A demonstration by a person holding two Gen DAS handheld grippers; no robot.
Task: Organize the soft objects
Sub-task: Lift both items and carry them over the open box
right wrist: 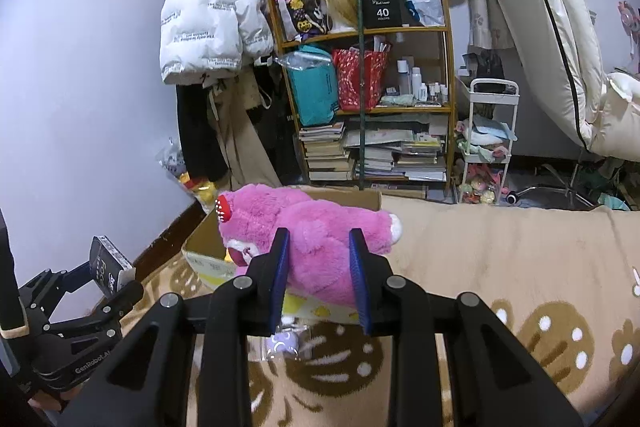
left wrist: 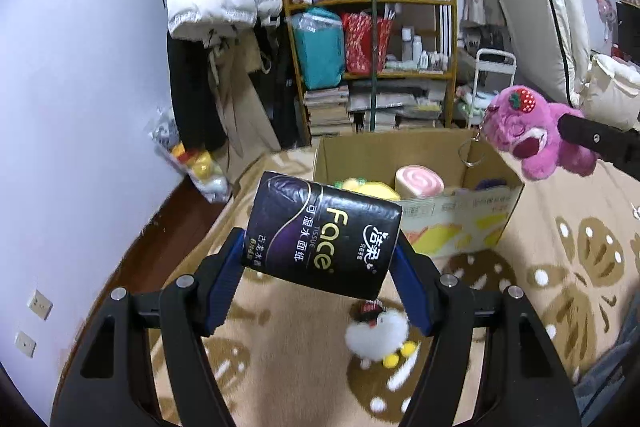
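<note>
a black tissue pack (left wrist: 322,237) printed "face" hangs tilted above the blanket, short of the open cardboard box (left wrist: 460,215). a fuzzy pink bear (right wrist: 316,243) with a strawberry on its head lies sideways over the box. inside are a yellow plush (left wrist: 370,187) and a pink swirl roll (left wrist: 420,181). a white duck plush (left wrist: 378,337) lies on the blanket.

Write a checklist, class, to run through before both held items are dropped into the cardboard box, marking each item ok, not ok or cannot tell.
1. Left hand-held gripper grips the tissue pack: ok.
2. Right hand-held gripper grips the pink plush bear: ok.
3. Cardboard box open on top: ok.
4. Room left inside the box beside the pink swirl cushion: cannot tell.
5. Tissue pack above the opening: not ok, it is short of the box.
6. White plush boxed: not ok, it lies on the blanket.
</note>
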